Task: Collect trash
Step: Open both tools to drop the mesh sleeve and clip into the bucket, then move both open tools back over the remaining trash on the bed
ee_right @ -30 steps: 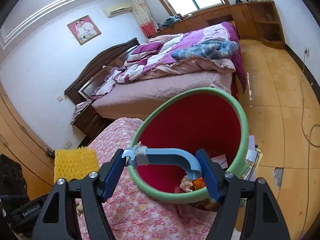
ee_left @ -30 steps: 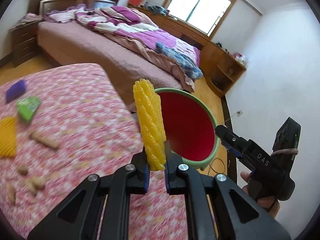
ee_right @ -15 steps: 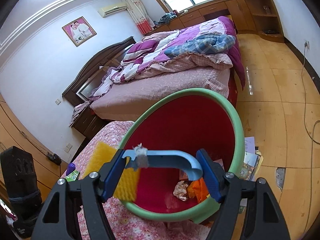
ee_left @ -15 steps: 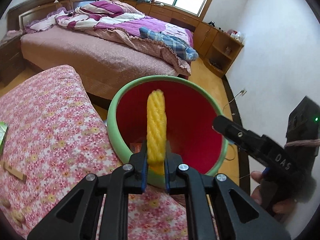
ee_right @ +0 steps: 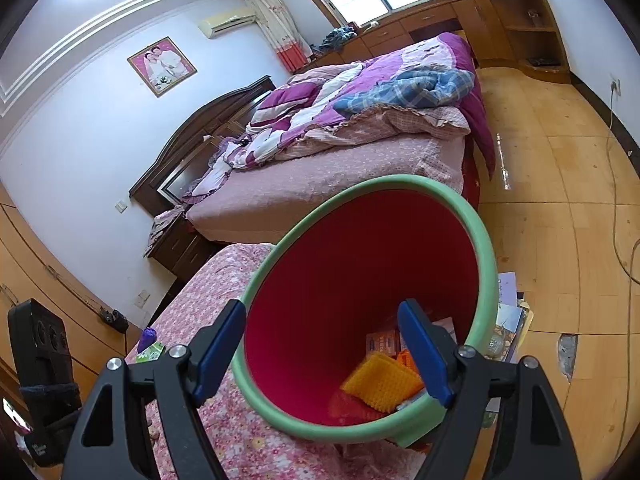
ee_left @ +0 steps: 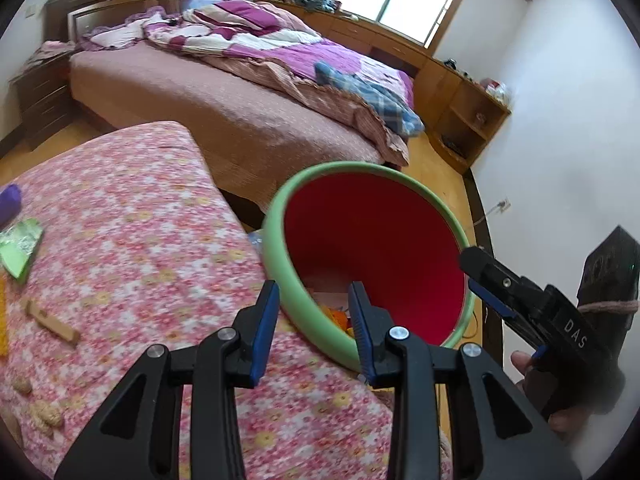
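Observation:
A red bin with a green rim (ee_left: 276, 248) (ee_right: 486, 248) stands at the edge of the floral pink table (ee_left: 132, 216). My left gripper (ee_left: 314, 320) is open and empty, over the bin's near rim. My right gripper (ee_right: 324, 344) is open, its fingers on either side of the bin's rim; no handle shows between them. The yellow ribbed piece (ee_right: 380, 380) lies inside the bin among other trash. On the table in the left wrist view lie a green wrapper (ee_left: 20, 246), a purple item (ee_left: 8, 202), a wooden stick (ee_left: 50, 322) and peanuts (ee_left: 46, 414).
A large bed with a purple quilt (ee_left: 248, 64) stands behind the table. A wooden cabinet (ee_left: 464, 116) runs along the far wall under the window. Papers (ee_right: 508, 304) lie on the wooden floor beside the bin. A nightstand (ee_left: 36, 96) is at the left.
My left gripper opened and the yellow piece dropped into the bin. The blue handle that was between my right gripper's fingers is gone from view.

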